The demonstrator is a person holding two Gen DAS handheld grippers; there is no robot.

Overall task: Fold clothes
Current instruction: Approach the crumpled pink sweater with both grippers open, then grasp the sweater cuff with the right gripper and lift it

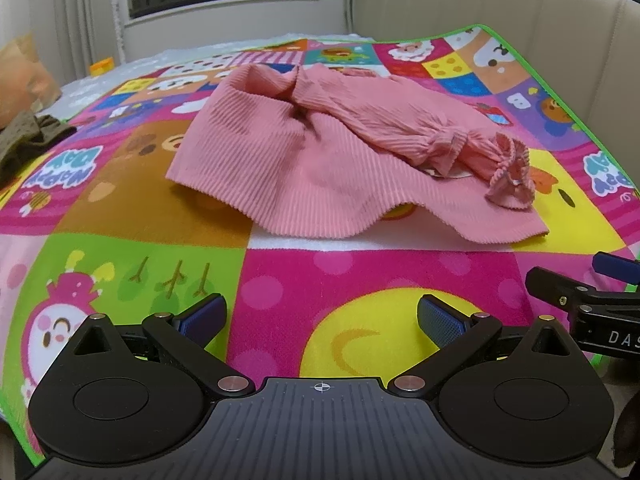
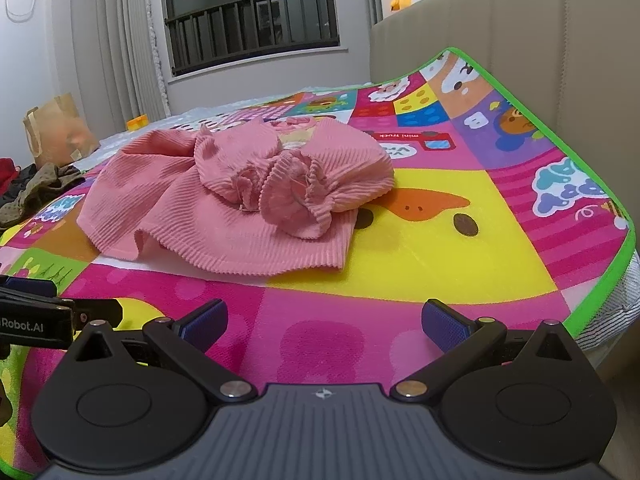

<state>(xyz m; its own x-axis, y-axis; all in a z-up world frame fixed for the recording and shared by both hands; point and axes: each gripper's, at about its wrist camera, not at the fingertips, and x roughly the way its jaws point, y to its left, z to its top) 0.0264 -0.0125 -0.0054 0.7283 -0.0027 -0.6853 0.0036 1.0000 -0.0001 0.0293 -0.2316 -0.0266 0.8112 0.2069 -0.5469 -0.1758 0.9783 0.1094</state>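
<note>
A pink ribbed child's top (image 1: 320, 152) lies crumpled on the colourful cartoon play mat (image 1: 360, 280), its hem toward me and both ruffled-cuff sleeves thrown across the body. It also shows in the right wrist view (image 2: 240, 200), with the ruffled cuffs (image 2: 288, 196) bunched on top. My left gripper (image 1: 322, 316) is open and empty, just above the mat, short of the hem. My right gripper (image 2: 324, 320) is open and empty, also short of the hem. Each gripper shows at the edge of the other's view: the right one (image 1: 580, 304), the left one (image 2: 40, 316).
A beige padded headboard (image 2: 520, 20) rises behind the mat on the right. Olive and dark clothes (image 2: 36, 188) lie at the mat's left edge, with a brown paper bag (image 2: 56, 128) behind. The mat's green border (image 2: 600, 280) marks the right edge of the bed.
</note>
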